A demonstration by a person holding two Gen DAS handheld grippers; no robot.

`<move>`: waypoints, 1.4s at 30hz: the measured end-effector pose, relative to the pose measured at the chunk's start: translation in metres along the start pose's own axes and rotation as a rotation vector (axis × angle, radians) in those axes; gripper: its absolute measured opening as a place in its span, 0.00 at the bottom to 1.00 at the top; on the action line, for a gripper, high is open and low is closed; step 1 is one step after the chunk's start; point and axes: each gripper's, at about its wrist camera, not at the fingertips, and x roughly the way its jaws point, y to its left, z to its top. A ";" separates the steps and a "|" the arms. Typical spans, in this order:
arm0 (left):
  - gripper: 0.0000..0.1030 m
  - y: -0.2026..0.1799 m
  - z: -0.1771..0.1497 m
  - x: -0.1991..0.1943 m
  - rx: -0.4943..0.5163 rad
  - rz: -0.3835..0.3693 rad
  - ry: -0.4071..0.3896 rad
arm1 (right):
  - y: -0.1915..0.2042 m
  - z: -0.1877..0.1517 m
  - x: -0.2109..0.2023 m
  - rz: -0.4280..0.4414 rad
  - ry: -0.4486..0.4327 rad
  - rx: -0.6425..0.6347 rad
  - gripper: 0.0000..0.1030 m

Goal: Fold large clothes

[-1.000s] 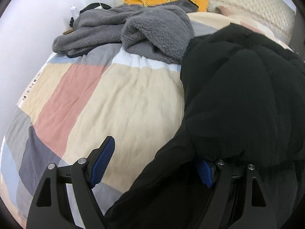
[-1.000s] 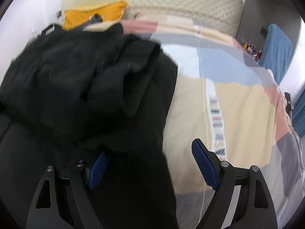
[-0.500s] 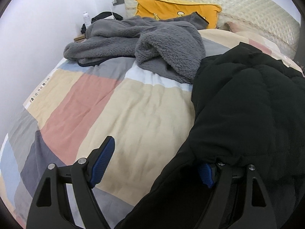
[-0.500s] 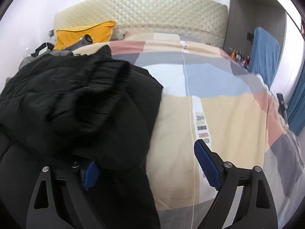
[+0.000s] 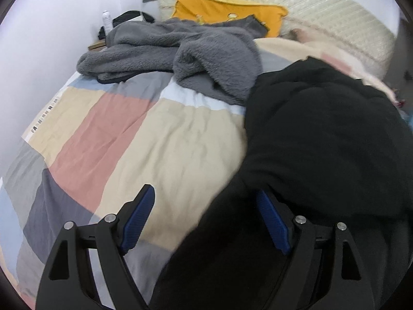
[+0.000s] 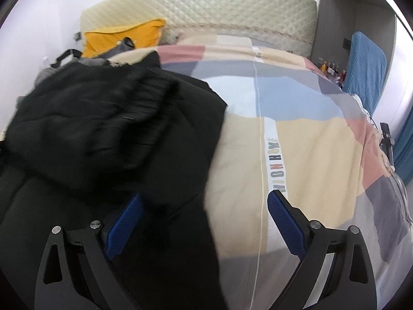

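A black padded jacket (image 5: pixel 322 139) lies bunched on the patchwork bed cover, filling the right of the left wrist view; in the right wrist view the jacket (image 6: pixel 103 134) fills the left. My left gripper (image 5: pixel 206 206) is open, with a fold of the jacket lying between its jaws and its right pad clear of the cloth. My right gripper (image 6: pixel 204 211) is open, with the jacket's lower edge lying between its jaws near the left pad. A grey fleece garment (image 5: pixel 185 51) lies crumpled further up the bed.
The patchwork bed cover (image 5: pixel 129 139) spreads to the left, and to the right in the right wrist view (image 6: pixel 309 139). An orange pillow (image 5: pixel 227 10) leans on the quilted headboard (image 6: pixel 201 5). A wall runs along the left. A blue chair (image 6: pixel 366 69) stands at the right.
Both grippers have drawn back and up from the jacket. The blue pads that the cloth half covered now show. Both stay open.
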 end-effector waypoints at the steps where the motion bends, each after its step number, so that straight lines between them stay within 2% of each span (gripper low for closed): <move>1: 0.79 0.000 -0.002 -0.010 0.006 -0.018 -0.015 | 0.002 -0.001 -0.012 0.014 -0.009 0.000 0.92; 5: 0.79 0.013 -0.011 -0.059 0.002 -0.072 -0.084 | 0.006 -0.004 -0.066 0.052 -0.060 0.023 0.92; 11: 0.79 0.056 -0.019 -0.146 0.001 -0.184 -0.138 | -0.009 -0.019 -0.144 0.136 -0.062 0.094 0.92; 13: 0.79 0.085 -0.019 -0.182 -0.034 -0.238 -0.165 | -0.017 -0.021 -0.165 0.083 -0.027 0.099 0.90; 17: 0.79 0.151 -0.017 -0.255 -0.128 -0.323 -0.197 | -0.038 -0.026 -0.221 0.106 -0.061 0.127 0.89; 21: 0.79 0.194 -0.015 -0.317 -0.156 -0.296 -0.247 | -0.055 -0.032 -0.271 0.145 -0.079 0.172 0.89; 23: 0.79 0.215 -0.017 -0.342 -0.169 -0.317 -0.269 | -0.062 -0.035 -0.288 0.173 -0.082 0.194 0.88; 24: 0.79 0.224 -0.020 -0.345 -0.184 -0.342 -0.256 | -0.064 -0.036 -0.292 0.183 -0.080 0.202 0.85; 26: 0.79 0.232 -0.026 -0.333 -0.201 -0.394 -0.193 | -0.067 -0.043 -0.294 0.222 -0.061 0.220 0.82; 30: 0.78 0.224 -0.055 -0.282 -0.221 -0.477 -0.071 | -0.067 -0.065 -0.277 0.286 0.005 0.249 0.77; 33: 0.78 0.204 -0.091 -0.222 -0.258 -0.605 0.065 | -0.061 -0.087 -0.249 0.361 0.073 0.300 0.75; 38: 0.78 0.177 -0.138 -0.151 -0.289 -0.692 0.239 | -0.044 -0.130 -0.198 0.453 0.220 0.382 0.75; 42: 0.77 0.159 -0.165 -0.113 -0.295 -0.754 0.339 | -0.038 -0.159 -0.160 0.463 0.340 0.439 0.75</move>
